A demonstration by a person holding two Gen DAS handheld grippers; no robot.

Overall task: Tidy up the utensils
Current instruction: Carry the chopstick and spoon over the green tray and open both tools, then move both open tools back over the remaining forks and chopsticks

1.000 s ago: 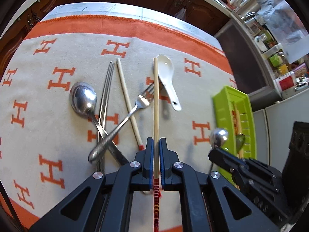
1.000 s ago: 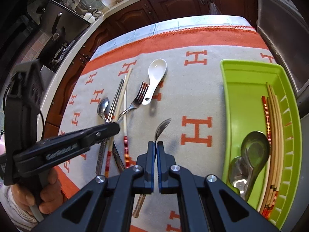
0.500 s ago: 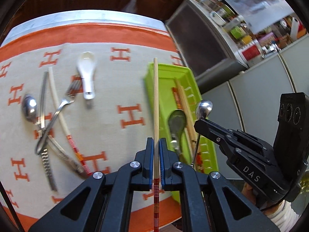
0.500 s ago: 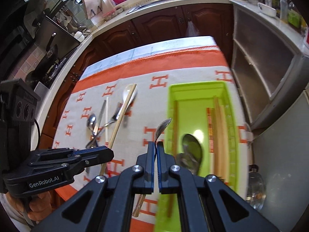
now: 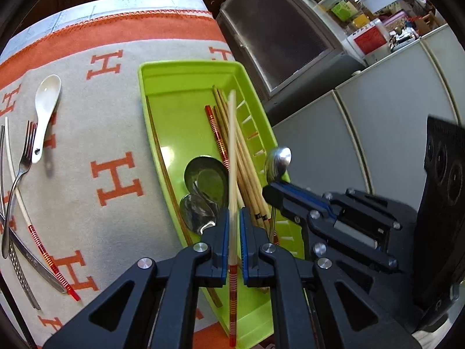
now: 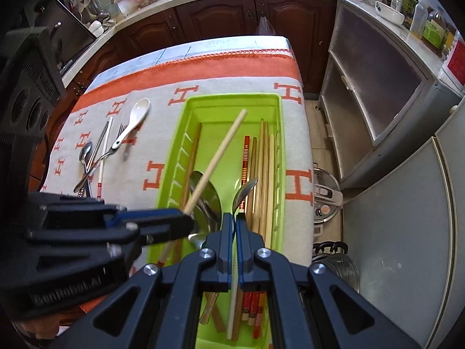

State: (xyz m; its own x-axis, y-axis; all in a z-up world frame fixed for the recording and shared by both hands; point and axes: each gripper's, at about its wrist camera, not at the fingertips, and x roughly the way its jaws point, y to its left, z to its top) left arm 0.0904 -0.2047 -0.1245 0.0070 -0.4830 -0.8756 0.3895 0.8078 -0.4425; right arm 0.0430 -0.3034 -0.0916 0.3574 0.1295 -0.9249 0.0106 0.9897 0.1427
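My left gripper (image 5: 232,218) is shut on a pale chopstick (image 5: 232,151) with a red-striped end, held over the green tray (image 5: 174,75). My right gripper (image 6: 234,218) is shut on a metal spoon (image 6: 244,190) above the same tray (image 6: 232,99). The tray holds several wooden chopsticks (image 6: 264,168) and two metal spoons (image 5: 206,180). On the cloth to the left lie a white ceramic spoon (image 5: 45,107), a fork (image 5: 20,168), another striped chopstick (image 5: 35,232) and more metal utensils (image 6: 87,160).
The table has a grey and orange cloth (image 5: 116,174). Its right edge runs just past the tray. Beyond it are a grey cabinet (image 6: 377,93), a rice cooker (image 6: 325,197) on the floor and dark wood cupboards (image 6: 221,20) at the back.
Both grippers have moved right from the loose utensils to above the green tray, carrying the chopstick and the spoon. Both stay shut.
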